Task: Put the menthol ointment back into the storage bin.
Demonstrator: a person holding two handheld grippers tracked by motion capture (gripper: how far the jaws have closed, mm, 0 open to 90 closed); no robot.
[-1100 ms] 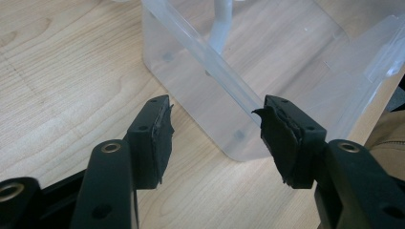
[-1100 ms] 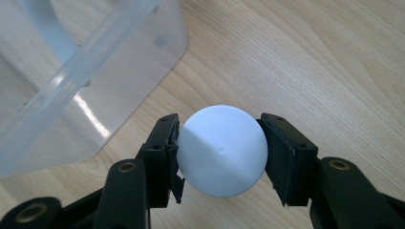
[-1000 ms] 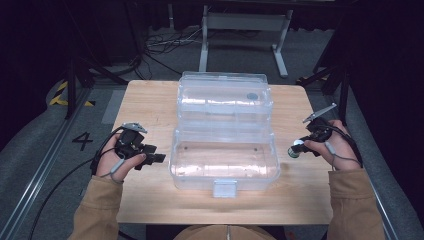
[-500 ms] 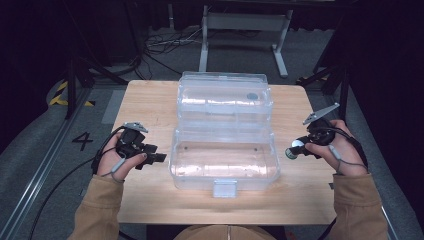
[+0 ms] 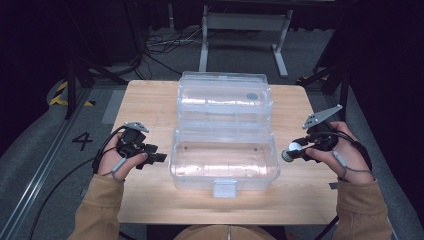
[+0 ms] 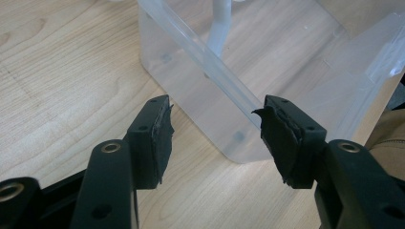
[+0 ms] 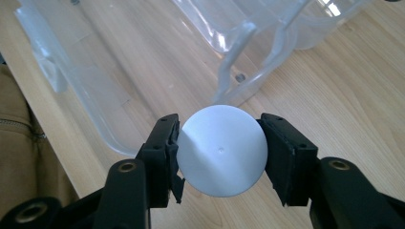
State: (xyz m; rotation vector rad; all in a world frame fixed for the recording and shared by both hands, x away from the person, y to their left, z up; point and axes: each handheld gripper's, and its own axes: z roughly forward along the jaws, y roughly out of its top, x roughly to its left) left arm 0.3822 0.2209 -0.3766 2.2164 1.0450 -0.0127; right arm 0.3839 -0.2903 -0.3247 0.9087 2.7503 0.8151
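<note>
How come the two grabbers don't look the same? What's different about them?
The right gripper is shut on a white ball; the left gripper is open with nothing between its pads. In the high view, the right gripper is held up off the table, while the left gripper sits low beside the clear box. Both point toward the box.

One clear plastic box point(image 5: 223, 162) with its hinged lid point(image 5: 223, 97) open is counted on one light wooden table point(image 5: 150, 100); one round white disc point(image 7: 220, 150) and two black two-jaw grippers are seen.
</note>
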